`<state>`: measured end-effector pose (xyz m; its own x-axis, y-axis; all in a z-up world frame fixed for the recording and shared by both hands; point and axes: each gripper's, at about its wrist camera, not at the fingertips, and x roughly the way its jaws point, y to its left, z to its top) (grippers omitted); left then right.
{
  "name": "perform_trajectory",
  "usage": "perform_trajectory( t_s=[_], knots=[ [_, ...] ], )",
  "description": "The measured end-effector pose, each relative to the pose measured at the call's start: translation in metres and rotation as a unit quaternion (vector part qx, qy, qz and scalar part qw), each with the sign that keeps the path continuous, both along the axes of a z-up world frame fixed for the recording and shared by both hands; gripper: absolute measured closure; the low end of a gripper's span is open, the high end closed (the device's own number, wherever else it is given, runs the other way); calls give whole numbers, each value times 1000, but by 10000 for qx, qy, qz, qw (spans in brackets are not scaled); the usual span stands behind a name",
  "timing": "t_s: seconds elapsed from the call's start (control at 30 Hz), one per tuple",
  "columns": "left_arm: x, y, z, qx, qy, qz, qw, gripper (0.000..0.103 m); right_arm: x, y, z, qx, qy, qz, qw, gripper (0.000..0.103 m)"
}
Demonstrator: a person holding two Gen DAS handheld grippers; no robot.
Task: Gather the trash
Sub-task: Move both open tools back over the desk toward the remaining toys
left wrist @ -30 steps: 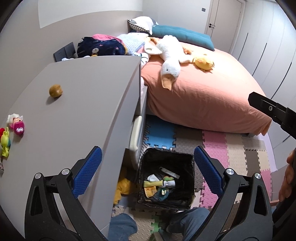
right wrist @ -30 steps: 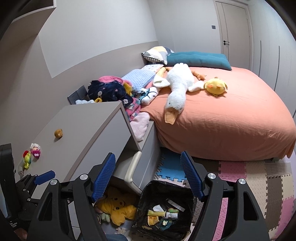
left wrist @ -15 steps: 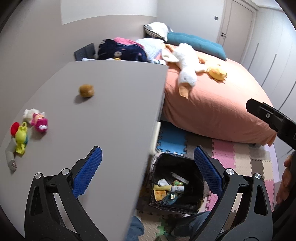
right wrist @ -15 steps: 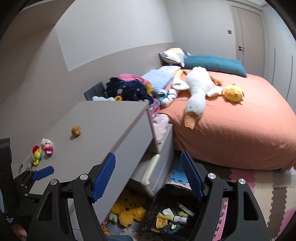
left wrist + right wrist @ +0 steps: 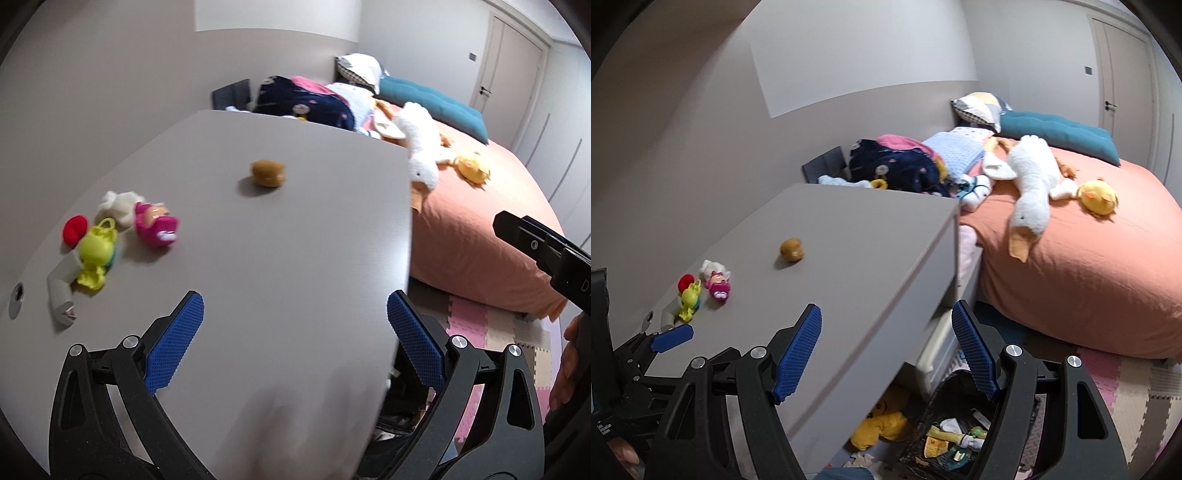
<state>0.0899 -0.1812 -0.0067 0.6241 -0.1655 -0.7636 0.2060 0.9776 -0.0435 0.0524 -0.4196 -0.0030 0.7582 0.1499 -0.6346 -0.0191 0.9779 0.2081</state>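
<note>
A small brown lump [image 5: 267, 173] lies alone on the grey dresser top [image 5: 295, 258]; it also shows in the right wrist view [image 5: 791, 249]. A grey tube-like scrap [image 5: 61, 291] lies at the dresser's left end beside small toys. My left gripper [image 5: 293, 339] is open and empty above the dresser's near part. My right gripper [image 5: 886, 350] is open and empty over the dresser's front corner. A black bin [image 5: 953, 439] holding wrappers and scraps stands on the floor below it.
A pink figure [image 5: 155, 224], a yellow-green toy [image 5: 96, 258] and a red ball [image 5: 75, 229] crowd the dresser's left end. An orange bed [image 5: 1089, 266] with a white goose plush [image 5: 1032, 192] lies to the right. A yellow plush [image 5: 882, 424] sits under the dresser.
Both grippers have moved left and up over the dresser top. The bin has slid towards the bottom of both views; the toys and brown lump are nearer. Both stay open.
</note>
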Motion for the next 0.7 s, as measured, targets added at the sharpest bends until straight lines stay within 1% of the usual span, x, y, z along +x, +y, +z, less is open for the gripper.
perform_trajectory(
  t_s=[0.3, 0.7],
  knots=[
    [6, 56, 0, -7, -40, 511, 9987, 7, 24, 44, -8, 14, 114, 359, 9993, 29],
    [19, 120, -4, 1, -42, 1073, 9942, 7, 58, 97, -20, -64, 319, 769, 9965, 29]
  ],
)
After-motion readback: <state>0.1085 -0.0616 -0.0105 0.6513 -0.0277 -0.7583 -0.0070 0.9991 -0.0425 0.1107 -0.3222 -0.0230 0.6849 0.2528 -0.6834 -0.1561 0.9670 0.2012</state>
